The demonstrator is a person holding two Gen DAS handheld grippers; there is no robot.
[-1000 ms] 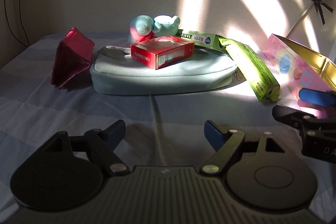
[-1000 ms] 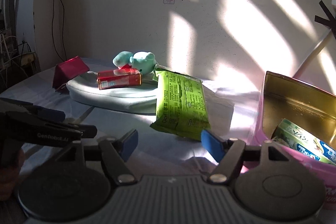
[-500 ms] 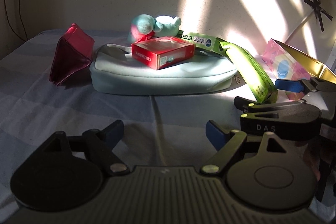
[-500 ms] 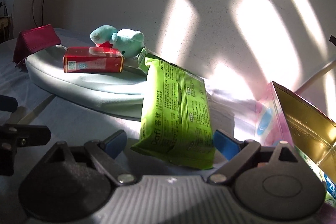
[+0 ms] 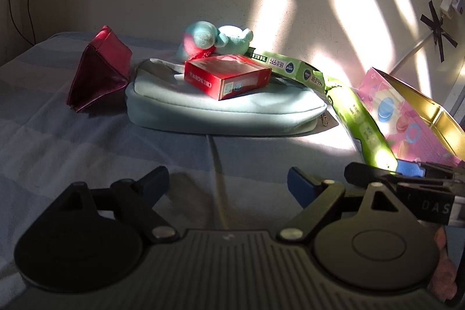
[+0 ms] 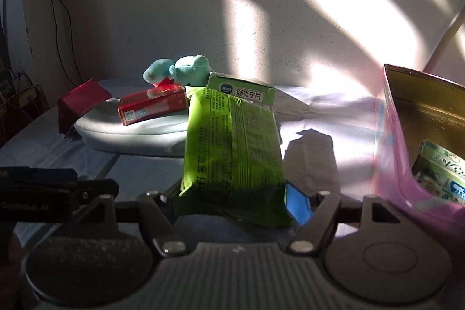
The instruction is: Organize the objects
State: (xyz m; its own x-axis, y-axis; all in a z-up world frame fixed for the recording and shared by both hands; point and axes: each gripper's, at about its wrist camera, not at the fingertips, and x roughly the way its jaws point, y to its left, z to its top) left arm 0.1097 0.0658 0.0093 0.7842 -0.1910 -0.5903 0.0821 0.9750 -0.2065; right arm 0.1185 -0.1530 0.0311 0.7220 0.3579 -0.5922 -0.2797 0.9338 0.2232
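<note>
My right gripper (image 6: pixel 235 202) is closed on the near end of a green snack packet (image 6: pixel 232 153), which lifts off the bed; it shows from the side in the left wrist view (image 5: pixel 360 124). My left gripper (image 5: pixel 228 182) is open and empty over the blue sheet. A red box (image 5: pixel 226 76) lies on a pale blue pouch (image 5: pixel 221 106), also seen in the right wrist view (image 6: pixel 151 106). A teal plush toy (image 5: pixel 218 38) sits behind it. A green carton (image 5: pixel 290 69) lies behind the packet.
A pink tin (image 6: pixel 407 153) stands open on the right with a green box (image 6: pixel 441 173) inside; it shows in the left wrist view (image 5: pixel 407 115). A dark red triangular pouch (image 5: pixel 98 69) stands on the left. A wall is close behind.
My right gripper moved forward to the green packet and closed on its near end. The left gripper stayed nearly still.
</note>
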